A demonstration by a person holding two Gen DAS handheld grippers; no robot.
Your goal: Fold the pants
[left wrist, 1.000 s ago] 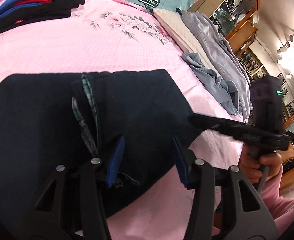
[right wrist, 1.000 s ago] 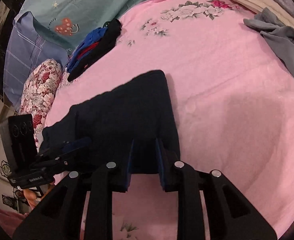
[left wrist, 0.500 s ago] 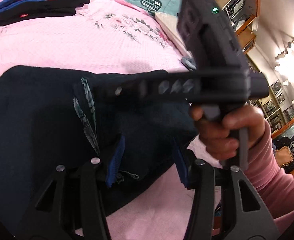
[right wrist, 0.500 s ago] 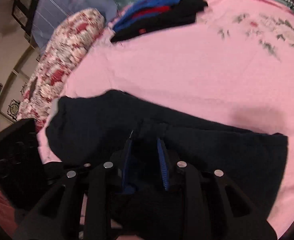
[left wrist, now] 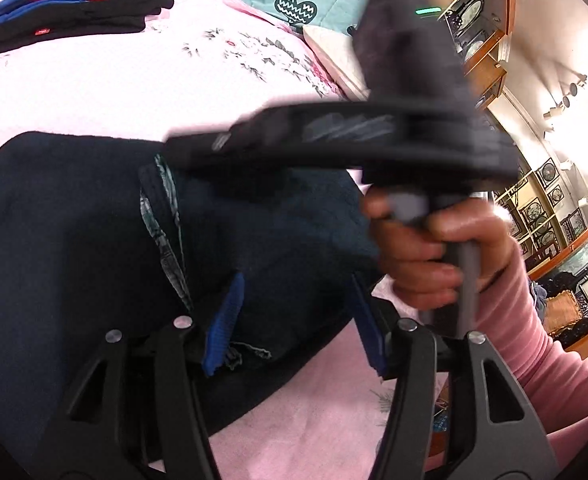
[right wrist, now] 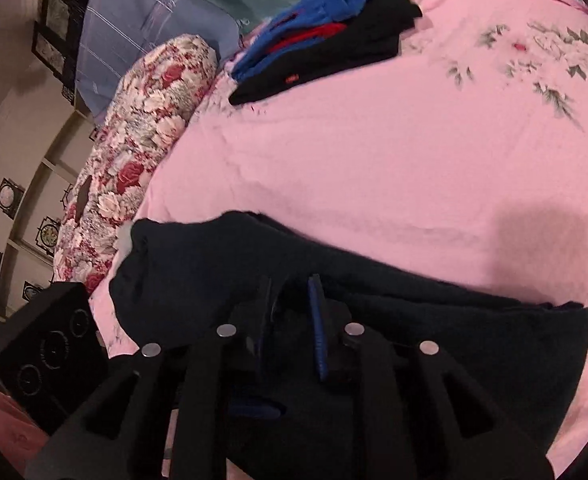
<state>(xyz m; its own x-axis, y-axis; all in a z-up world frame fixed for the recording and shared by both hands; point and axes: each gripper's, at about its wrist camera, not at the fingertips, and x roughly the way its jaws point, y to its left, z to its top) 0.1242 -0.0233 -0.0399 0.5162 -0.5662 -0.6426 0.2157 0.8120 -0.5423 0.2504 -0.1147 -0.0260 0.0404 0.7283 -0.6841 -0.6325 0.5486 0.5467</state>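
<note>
**Free room and obstacles on the bed**

The pink bedspread (right wrist: 394, 160) lies bare between the dark pants (right wrist: 434, 340) and the stack of folded clothes (right wrist: 326, 44) at the far edge. A floral bolster (right wrist: 133, 152) bounds one side. The right gripper (right wrist: 291, 332) and the right hand (left wrist: 426, 256) on its handle cross just beyond the left gripper (left wrist: 294, 320).

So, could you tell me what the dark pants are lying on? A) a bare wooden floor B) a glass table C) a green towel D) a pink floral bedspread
D: in both wrist views the dark pants lie spread on the pink floral bedspread, with the left hand-held gripper open over the fabric.
</note>
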